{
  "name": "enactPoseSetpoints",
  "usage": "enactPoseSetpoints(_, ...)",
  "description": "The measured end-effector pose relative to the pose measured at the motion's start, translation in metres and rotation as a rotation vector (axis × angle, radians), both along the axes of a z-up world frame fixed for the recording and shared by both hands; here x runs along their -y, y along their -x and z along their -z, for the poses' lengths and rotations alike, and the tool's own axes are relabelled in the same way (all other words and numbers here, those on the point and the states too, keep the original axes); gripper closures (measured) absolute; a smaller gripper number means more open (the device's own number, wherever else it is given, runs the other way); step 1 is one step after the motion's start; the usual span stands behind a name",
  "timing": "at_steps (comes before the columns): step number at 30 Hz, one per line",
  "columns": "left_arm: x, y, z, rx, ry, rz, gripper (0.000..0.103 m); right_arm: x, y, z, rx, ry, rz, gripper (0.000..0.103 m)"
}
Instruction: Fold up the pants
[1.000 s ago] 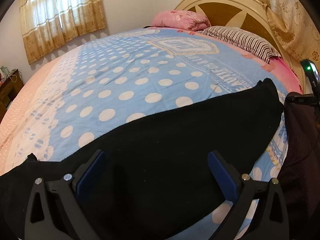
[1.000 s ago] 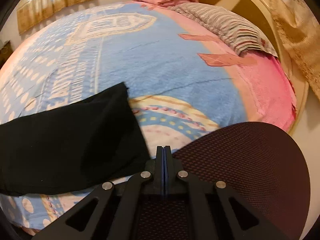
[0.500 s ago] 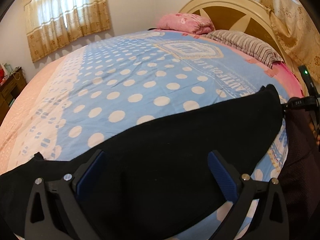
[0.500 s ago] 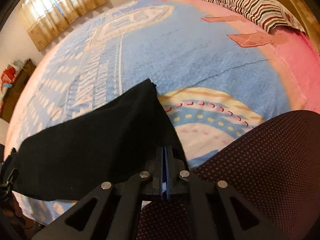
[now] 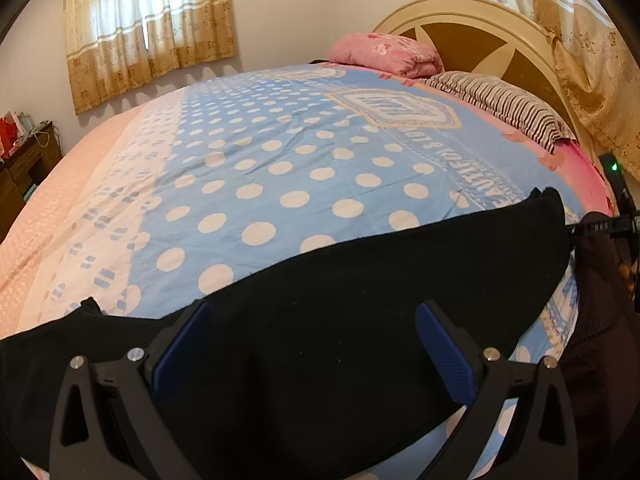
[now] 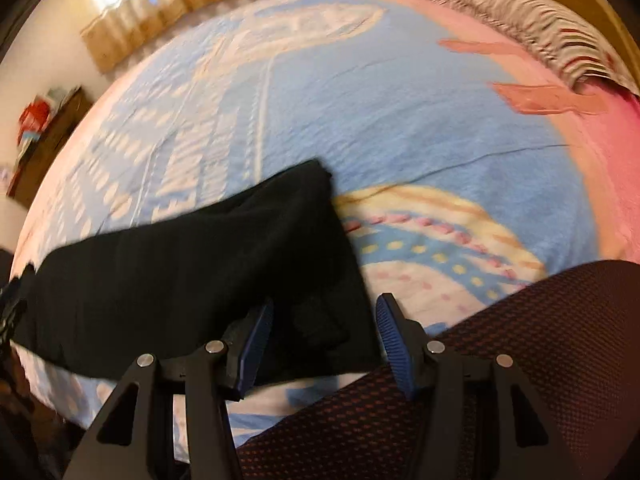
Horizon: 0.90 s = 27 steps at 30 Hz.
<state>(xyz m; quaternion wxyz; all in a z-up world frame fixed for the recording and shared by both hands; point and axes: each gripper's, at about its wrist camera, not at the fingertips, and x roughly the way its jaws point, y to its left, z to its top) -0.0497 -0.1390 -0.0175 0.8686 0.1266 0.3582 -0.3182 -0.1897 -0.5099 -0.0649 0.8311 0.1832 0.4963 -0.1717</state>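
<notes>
Black pants (image 5: 340, 320) lie flat across the near edge of a bed covered by a blue sheet with white dots (image 5: 280, 168). My left gripper (image 5: 312, 344) is open, its blue pads (image 5: 180, 348) spread wide just above the middle of the pants. In the right wrist view the pants (image 6: 200, 268) stretch to the left, one end near the middle. My right gripper (image 6: 324, 336) is open, its fingers either side of the pants' near right corner. The right gripper body also shows at the right edge of the left wrist view (image 5: 616, 216).
A pink pillow (image 5: 384, 52) and a striped pillow (image 5: 504, 108) lie at the cream headboard (image 5: 472, 28). A dark mesh chair back (image 6: 500, 380) stands close at the bed's near right. A wooden side table (image 5: 24, 176) stands far left under curtains (image 5: 148, 28).
My right gripper has opened from shut and moved left toward the pants' end, now straddling its corner. The left gripper has stayed open over the pants, tilting slightly upward.
</notes>
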Motion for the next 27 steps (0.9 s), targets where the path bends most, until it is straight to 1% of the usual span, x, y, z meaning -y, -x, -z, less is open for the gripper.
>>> enactPoseSetpoints(1, 0.000, 0.000, -0.001, -0.001, 0.003, -0.001, 0.000, -0.004, -0.005, 0.002, -0.031, 0.028, -0.012, 0.047)
enactPoseSetpoints(4, -0.002, 0.001, -0.002, 0.002, 0.009, 0.001, 0.000, 0.000, -0.010, 0.003, -0.049, 0.002, 0.009, 0.046)
enactPoseSetpoints(6, -0.003, 0.002, -0.004, 0.006, 0.013, 0.006, 0.000, 0.003, -0.011, 0.003, -0.074, -0.010, -0.001, 0.049)
enactPoseSetpoints(7, -0.005, 0.003, -0.005, 0.008, 0.017, 0.006, 0.000, 0.001, -0.013, 0.003, -0.098, -0.015, -0.016, 0.065)
enactPoseSetpoints(8, -0.008, 0.003, -0.006, 0.009, 0.025, 0.004, 0.000, -0.001, -0.015, 0.002, -0.109, -0.038, -0.026, 0.090)
enactPoseSetpoints(9, -0.009, 0.002, -0.008, 0.008, 0.031, 0.002, 0.000, -0.002, -0.014, -0.001, -0.112, -0.055, -0.029, 0.092)
enactPoseSetpoints(11, -0.016, 0.001, -0.011, 0.007, 0.051, -0.005, 0.000, -0.014, -0.013, -0.016, -0.108, 0.000, -0.027, 0.092)
enactPoseSetpoints(13, -0.021, -0.001, -0.014, 0.011, 0.065, -0.013, 0.000, -0.033, -0.006, -0.039, -0.035, -0.003, -0.031, 0.092)
enactPoseSetpoints(14, -0.025, -0.004, -0.016, 0.011, 0.077, -0.021, 0.000, -0.045, -0.002, -0.057, 0.011, -0.003, -0.035, 0.092)
enactPoseSetpoints(15, -0.028, -0.005, -0.018, 0.011, 0.084, -0.025, 0.000, -0.057, -0.001, -0.070, 0.038, 0.004, -0.051, 0.092)
enactPoseSetpoints(16, -0.032, -0.006, -0.020, 0.012, 0.097, -0.031, 0.000, -0.074, -0.001, -0.086, 0.068, 0.018, -0.081, 0.092)
enactPoseSetpoints(18, -0.040, -0.008, -0.023, 0.020, 0.113, -0.046, 0.000, -0.118, -0.009, -0.120, 0.143, 0.014, -0.172, 0.092)
enactPoseSetpoints(19, -0.045, -0.008, -0.024, 0.025, 0.121, -0.055, 0.000, -0.133, -0.012, -0.129, 0.163, 0.014, -0.205, 0.092)
enactPoseSetpoints(20, -0.051, -0.009, -0.026, 0.029, 0.132, -0.067, 0.000, -0.156, -0.018, -0.141, 0.190, 0.021, -0.252, 0.092)
enactPoseSetpoints(22, -0.066, -0.012, -0.030, 0.035, 0.151, -0.095, 0.000, -0.195, -0.031, -0.152, 0.222, 0.035, -0.327, 0.092)
enactPoseSetpoints(23, -0.078, -0.014, -0.031, 0.042, 0.154, -0.118, 0.000, -0.223, -0.044, -0.155, 0.233, 0.051, -0.387, 0.092)
enactPoseSetpoints(24, -0.086, -0.015, -0.032, 0.048, 0.154, -0.135, 0.000, -0.238, -0.052, -0.155, 0.236, 0.064, -0.419, 0.092)
enactPoseSetpoints(25, -0.098, -0.017, -0.033, 0.057, 0.153, -0.162, 0.000, -0.267, -0.068, -0.150, 0.231, 0.086, -0.486, 0.092)
enactPoseSetpoints(27, -0.119, -0.021, -0.034, 0.064, 0.152, -0.208, 0.000, -0.303, -0.087, -0.138, 0.213, 0.122, -0.551, 0.091)
